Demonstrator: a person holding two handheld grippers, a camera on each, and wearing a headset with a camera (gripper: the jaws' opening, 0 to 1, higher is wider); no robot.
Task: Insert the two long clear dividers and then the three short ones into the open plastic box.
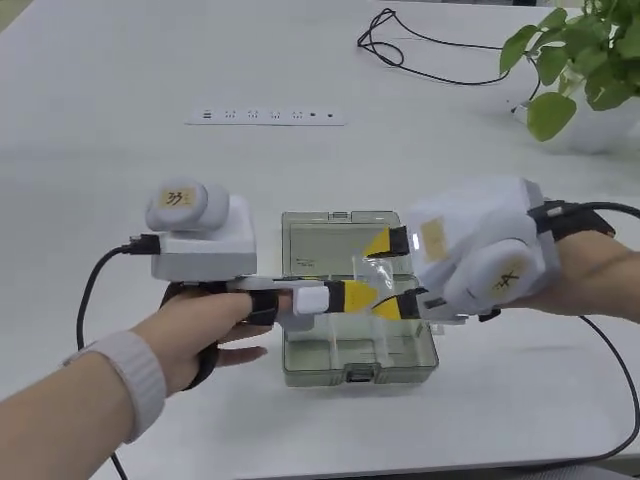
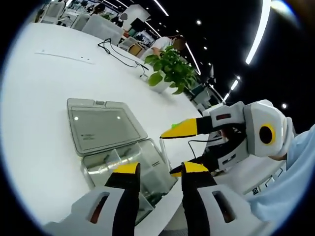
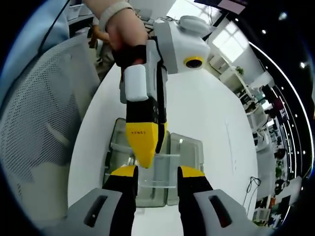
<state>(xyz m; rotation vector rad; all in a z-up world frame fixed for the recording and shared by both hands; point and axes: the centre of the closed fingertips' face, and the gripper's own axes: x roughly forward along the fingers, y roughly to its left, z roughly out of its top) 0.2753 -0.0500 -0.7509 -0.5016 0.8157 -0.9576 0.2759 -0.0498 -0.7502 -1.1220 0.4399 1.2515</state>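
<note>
Your right hand-held gripper [image 1: 382, 276] looks clamped end-to-end on a divider [image 3: 160, 169], held above the box [image 1: 320, 365]. Left hand-held gripper [image 1: 358, 295] jaws apart, tip at its edge. Push there and the divider could bow and pop out.

the left gripper [image 3: 146, 157] carries small dark print on its yellow tip, too fine to read; the right gripper [image 1: 381, 277] bears an illegible handwritten sticker.
</note>
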